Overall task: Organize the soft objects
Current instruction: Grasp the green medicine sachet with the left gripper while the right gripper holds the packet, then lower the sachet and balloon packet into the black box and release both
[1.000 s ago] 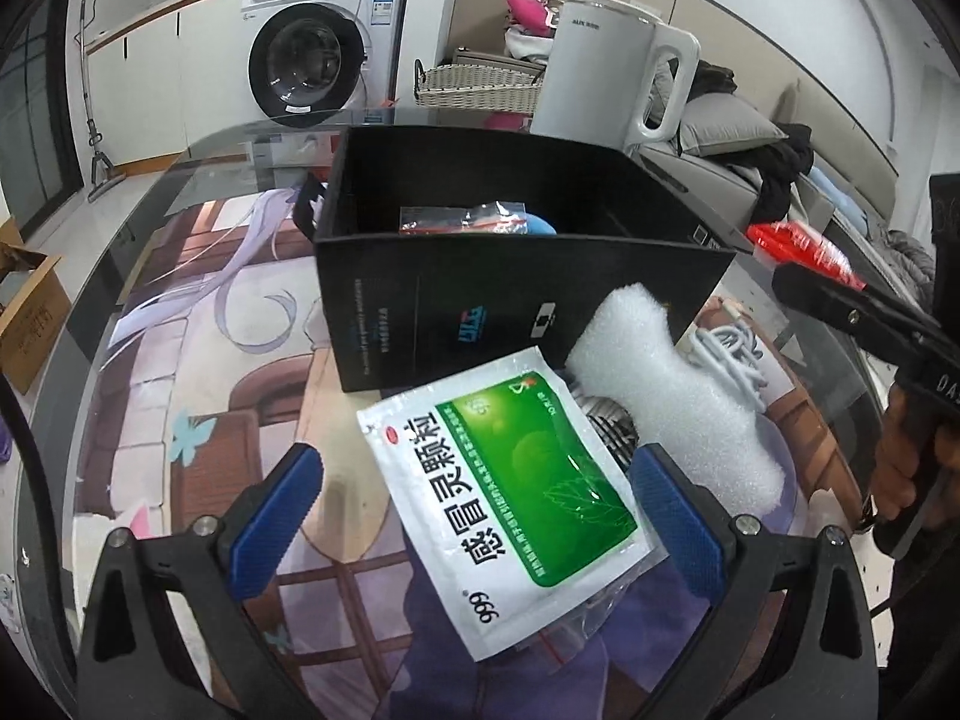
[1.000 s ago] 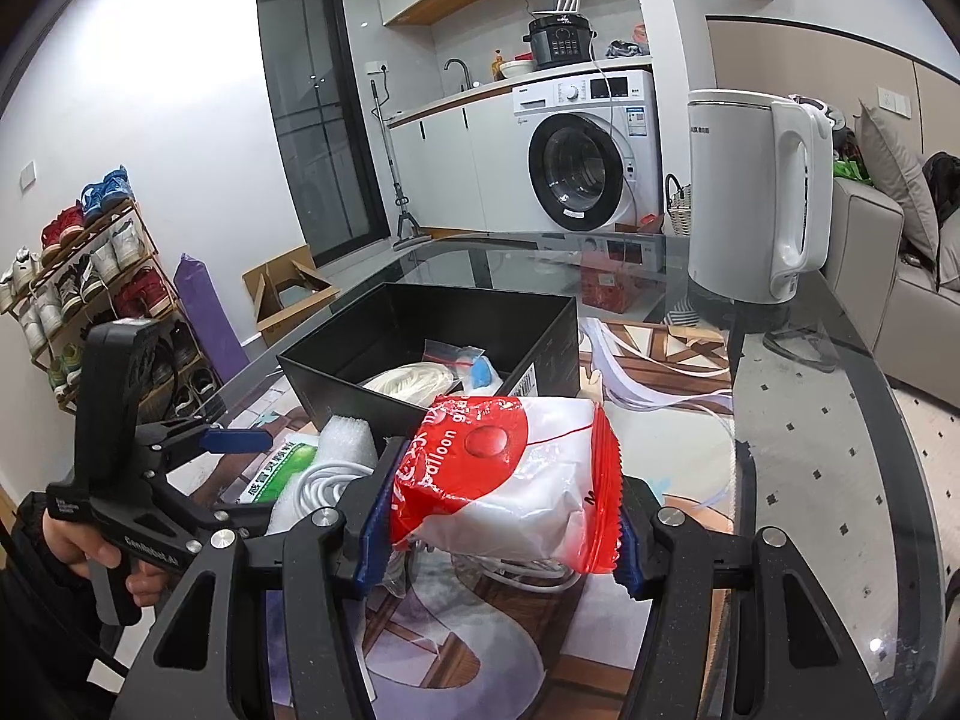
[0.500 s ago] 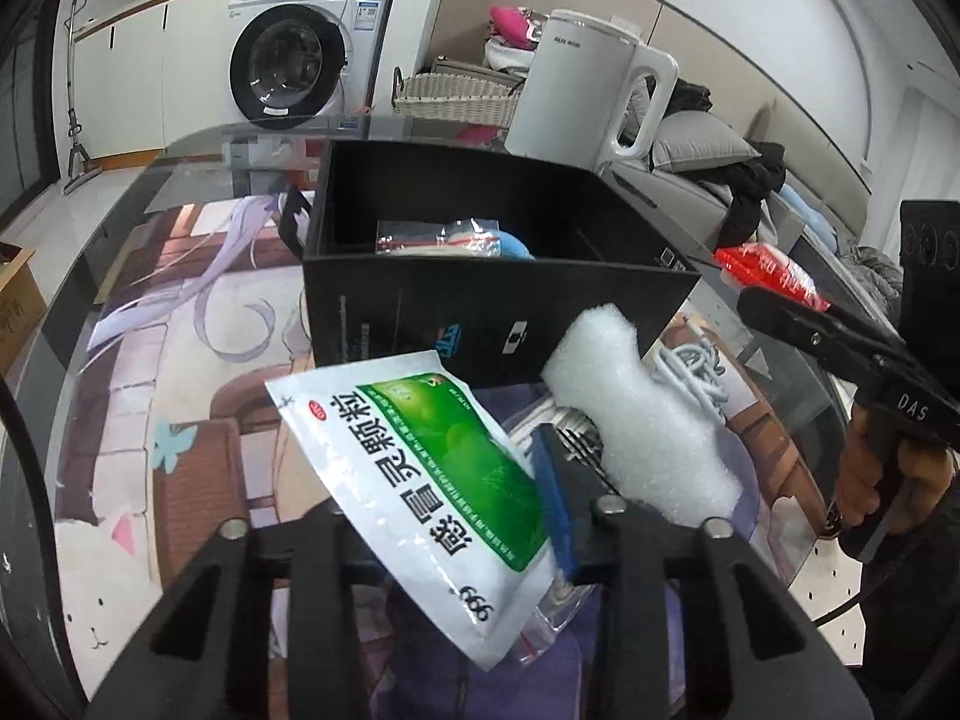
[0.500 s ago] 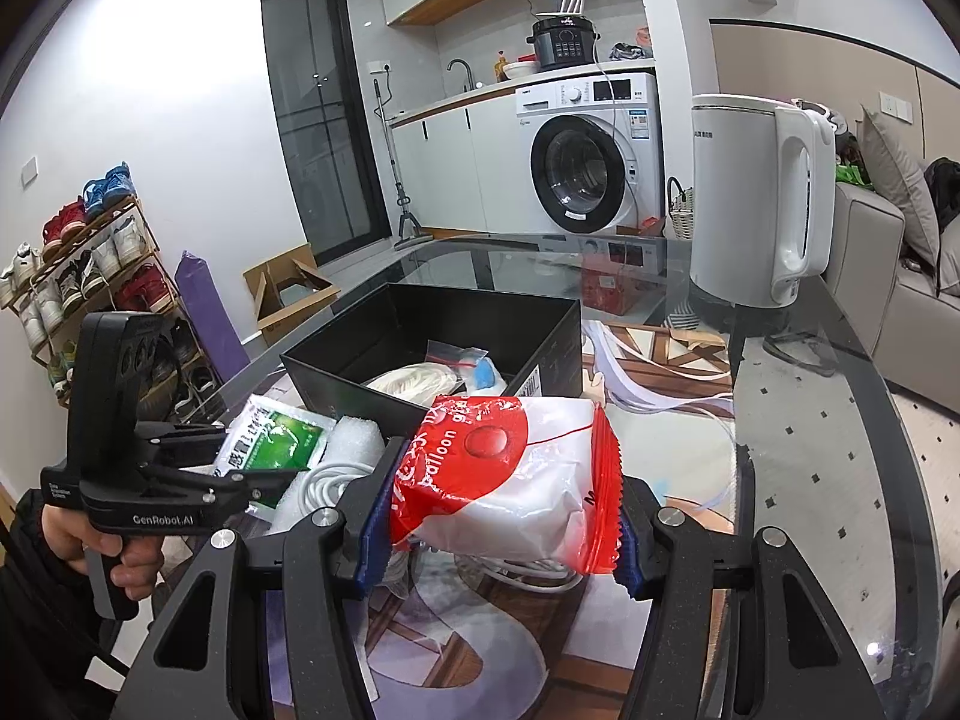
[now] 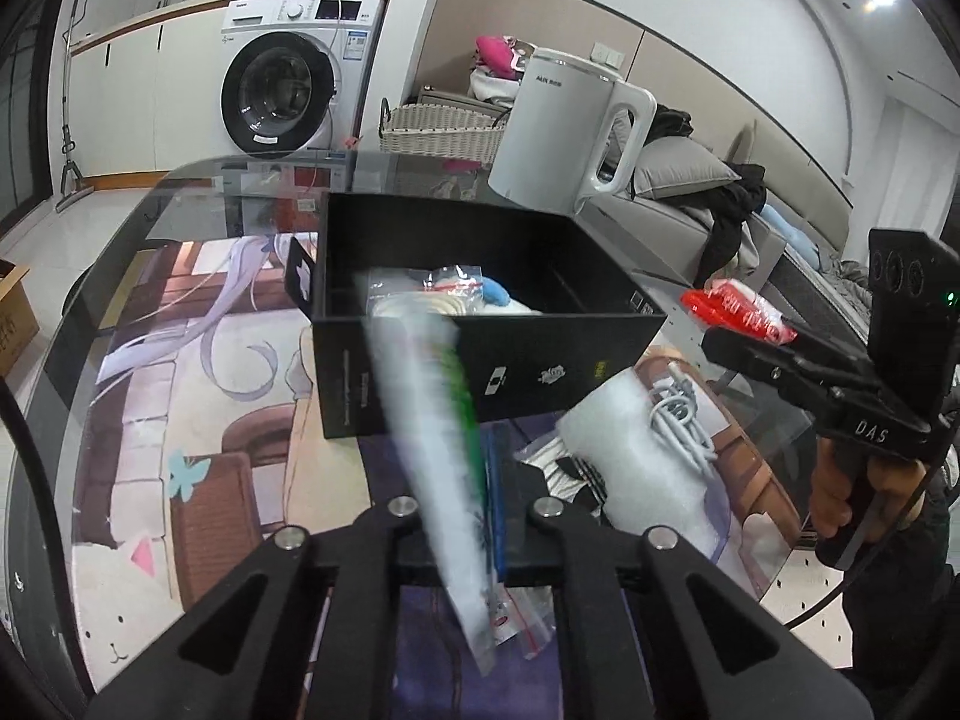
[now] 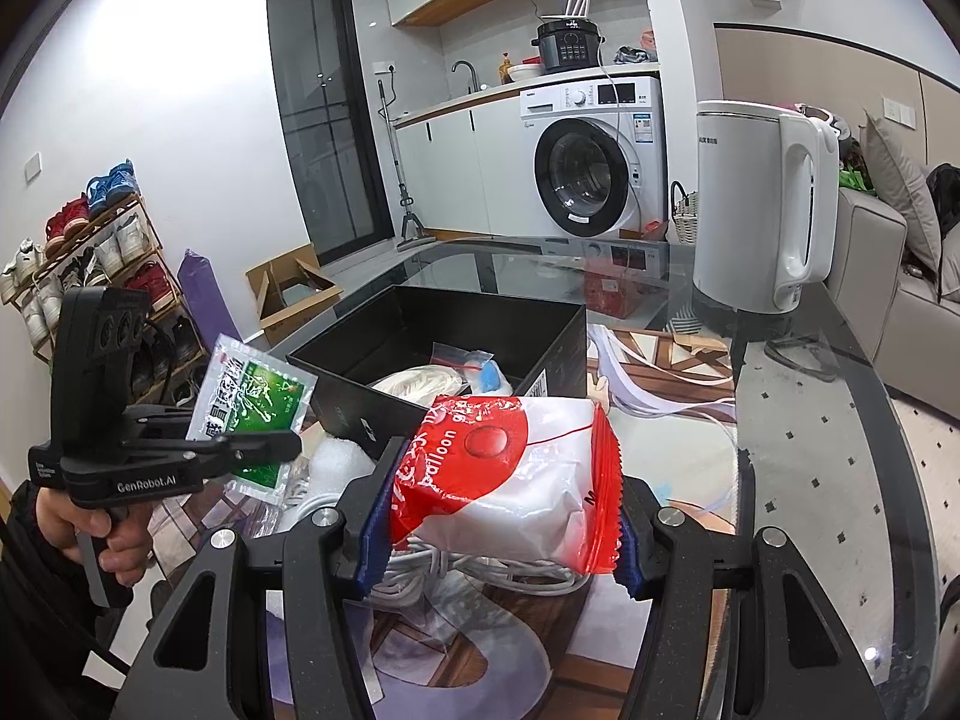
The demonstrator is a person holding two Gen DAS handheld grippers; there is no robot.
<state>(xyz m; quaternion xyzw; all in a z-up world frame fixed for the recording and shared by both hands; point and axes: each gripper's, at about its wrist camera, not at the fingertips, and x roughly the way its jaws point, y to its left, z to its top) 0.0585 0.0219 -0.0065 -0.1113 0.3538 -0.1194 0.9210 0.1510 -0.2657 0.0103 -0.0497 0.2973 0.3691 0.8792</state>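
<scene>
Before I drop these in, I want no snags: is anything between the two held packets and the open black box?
Nothing visible blocks either. The green sachet in the left gripper and the red-and-white packet in the right gripper both hang just short of the black box's near wall, which they must clear.

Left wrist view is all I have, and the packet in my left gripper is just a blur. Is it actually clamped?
Observer: Yes. The right wrist view shows the left gripper shut on the green-and-white sachet.
Operator: I only see an edge of the red bag. Is it secure?
Observer: The right gripper is shut on the red-and-white balloon bag, which is pinched between both blue pads.
Operator: What's under it?
Observer: A coiled white cable lies right below the bag.
</scene>
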